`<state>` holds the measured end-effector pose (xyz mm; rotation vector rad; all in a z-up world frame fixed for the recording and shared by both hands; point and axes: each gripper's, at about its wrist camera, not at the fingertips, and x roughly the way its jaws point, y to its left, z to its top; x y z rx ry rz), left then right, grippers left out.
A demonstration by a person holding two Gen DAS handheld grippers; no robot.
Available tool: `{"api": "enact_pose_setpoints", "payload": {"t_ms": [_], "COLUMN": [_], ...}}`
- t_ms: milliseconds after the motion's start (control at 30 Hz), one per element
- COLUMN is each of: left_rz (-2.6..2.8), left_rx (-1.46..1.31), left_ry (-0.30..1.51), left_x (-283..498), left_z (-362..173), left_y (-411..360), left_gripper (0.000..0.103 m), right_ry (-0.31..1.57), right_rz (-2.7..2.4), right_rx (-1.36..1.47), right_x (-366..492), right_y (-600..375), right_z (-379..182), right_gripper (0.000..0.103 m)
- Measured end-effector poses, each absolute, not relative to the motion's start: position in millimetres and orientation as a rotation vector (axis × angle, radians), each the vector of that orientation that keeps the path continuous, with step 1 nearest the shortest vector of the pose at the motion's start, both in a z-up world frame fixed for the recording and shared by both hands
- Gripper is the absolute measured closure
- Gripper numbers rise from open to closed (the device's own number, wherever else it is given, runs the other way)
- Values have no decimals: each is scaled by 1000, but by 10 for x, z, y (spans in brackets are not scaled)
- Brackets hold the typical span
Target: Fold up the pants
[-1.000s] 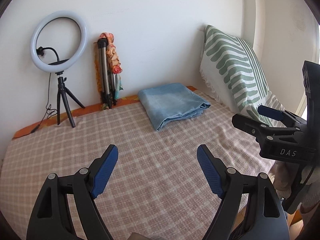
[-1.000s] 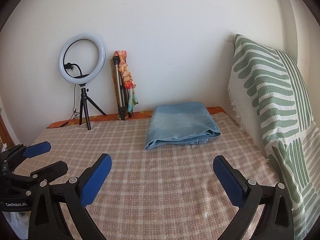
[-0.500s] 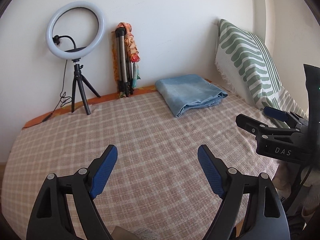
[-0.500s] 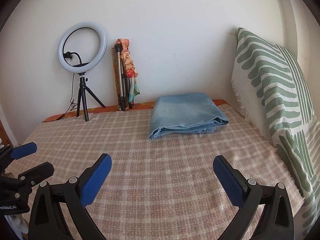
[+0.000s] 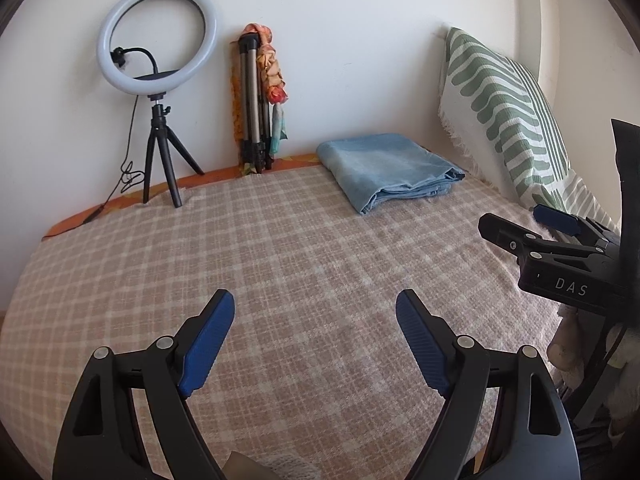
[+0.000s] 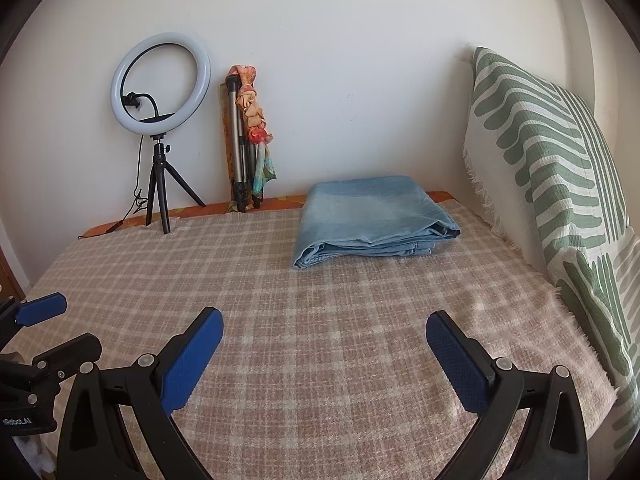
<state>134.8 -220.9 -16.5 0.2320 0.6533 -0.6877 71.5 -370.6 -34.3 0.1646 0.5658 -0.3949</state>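
Left wrist view first: my left gripper (image 5: 315,312) is spread wide with nothing between the blue pads, just checked bedspread (image 5: 280,264) under it. Compared with a second ago the camera sits lower and the far wall things have slid right and down in the picture: the ring light (image 5: 158,36) and the folded tripod (image 5: 252,104) used to be further left. The pants (image 5: 390,170) are a neat blue folded stack way at the back of the bed, near the wall and just beside the green striped pillow (image 5: 504,112), well apart from me. My right gripper (image 5: 532,224) pokes in from the right edge, also low over the bedspread.

Right wrist view: same story. My right gripper (image 6: 324,334) has its jaws standing wide and empty, and the pants (image 6: 372,218) now sit lower in the frame than they did a second ago, but they look untouched, same shape, same spot. The left gripper (image 6: 44,328) shows at the left edge, pads apart.

So what changed is only me: both hands have dropped toward the bed, and the jaws haven't really moved. The pants already look folded, so my guess is I'm either done and parking my hands, or about to reach all the way across for another fold. Can't tell which from here.
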Motion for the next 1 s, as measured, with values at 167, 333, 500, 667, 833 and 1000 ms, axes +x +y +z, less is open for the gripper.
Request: {"api": "enact_pose_setpoints", "payload": {"t_ms": [167, 333, 500, 667, 833, 1000], "left_rz": [-691, -702, -702, -706, -709, -710], "left_rx": [238, 238, 232, 223, 223, 222], "left_ry": [672, 670, 667, 670, 675, 671], "left_x": [1355, 1340, 1342, 1345, 1344, 1339], "left_z": [-209, -190, -174, -164, -165, -162], "left_y": [-2215, -2218, -2207, -2201, -2202, -2204], "left_gripper": [20, 20, 20, 20, 20, 20], "right_ry": [563, 563, 563, 561, 560, 558], "right_rz": [-397, -404, -401, -397, -398, -401], "right_rx": [176, 189, 190, 192, 190, 187], "right_x": [709, 699, 701, 706, 703, 700], "right_y": [-3713, -3728, -3729, -3716, -3708, -3699], "right_z": [-341, -348, -351, -345, -343, -337], "right_gripper": [0, 0, 0, 0, 0, 0]}}
